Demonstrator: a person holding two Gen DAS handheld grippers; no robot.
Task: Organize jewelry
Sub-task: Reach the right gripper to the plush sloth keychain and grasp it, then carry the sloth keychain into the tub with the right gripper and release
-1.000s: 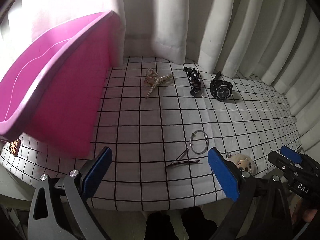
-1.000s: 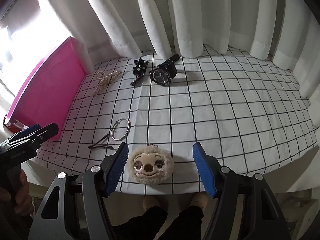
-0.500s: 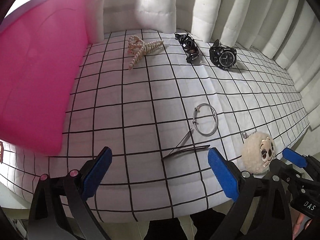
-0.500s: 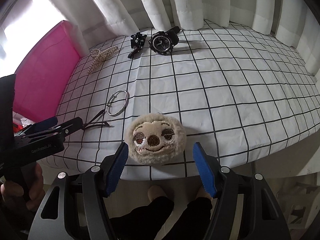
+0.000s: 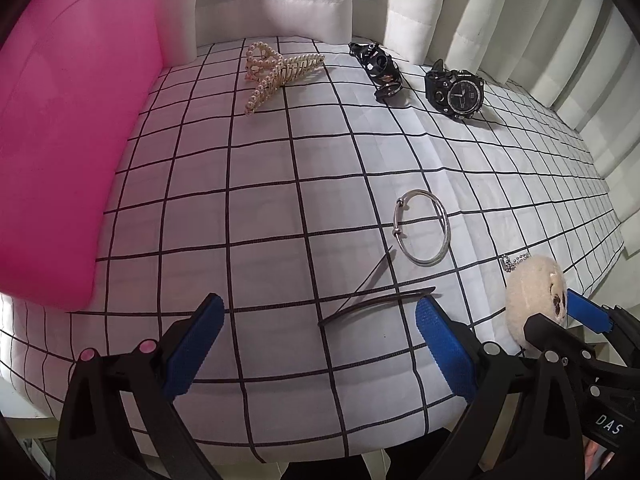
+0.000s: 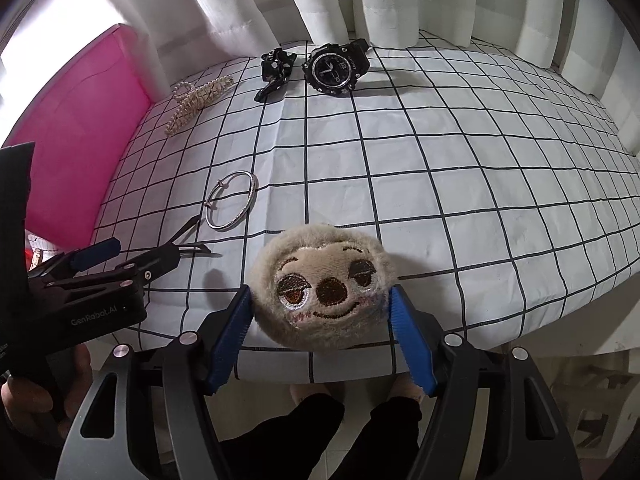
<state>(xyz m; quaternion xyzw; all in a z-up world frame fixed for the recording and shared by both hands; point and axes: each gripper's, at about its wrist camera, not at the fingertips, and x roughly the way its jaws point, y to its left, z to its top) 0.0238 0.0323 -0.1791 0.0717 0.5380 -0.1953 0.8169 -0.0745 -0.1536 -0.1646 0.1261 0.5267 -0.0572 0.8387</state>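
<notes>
Near the front edge of the checked tablecloth (image 6: 460, 160), the plush sloth-face keychain (image 6: 322, 292) sits between the blue pads of the right gripper (image 6: 320, 334), whose jaws are opening around it, pads right at its fur. Just left of the sloth, the left gripper (image 5: 318, 344) hangs wide open over a black hair clip (image 5: 372, 298), nothing held. Beyond the sloth lie a silver bangle (image 6: 232, 200), a pearl claw clip (image 6: 198, 98), a black watch (image 6: 334, 66) and a pink box (image 6: 76, 136).

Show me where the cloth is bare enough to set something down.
Bare: the wide stretch right of the sloth plush and below the black watch; also between pearl clip and silver bangle. Crowded: near edge around black hairpin, bangle and plush.
</notes>
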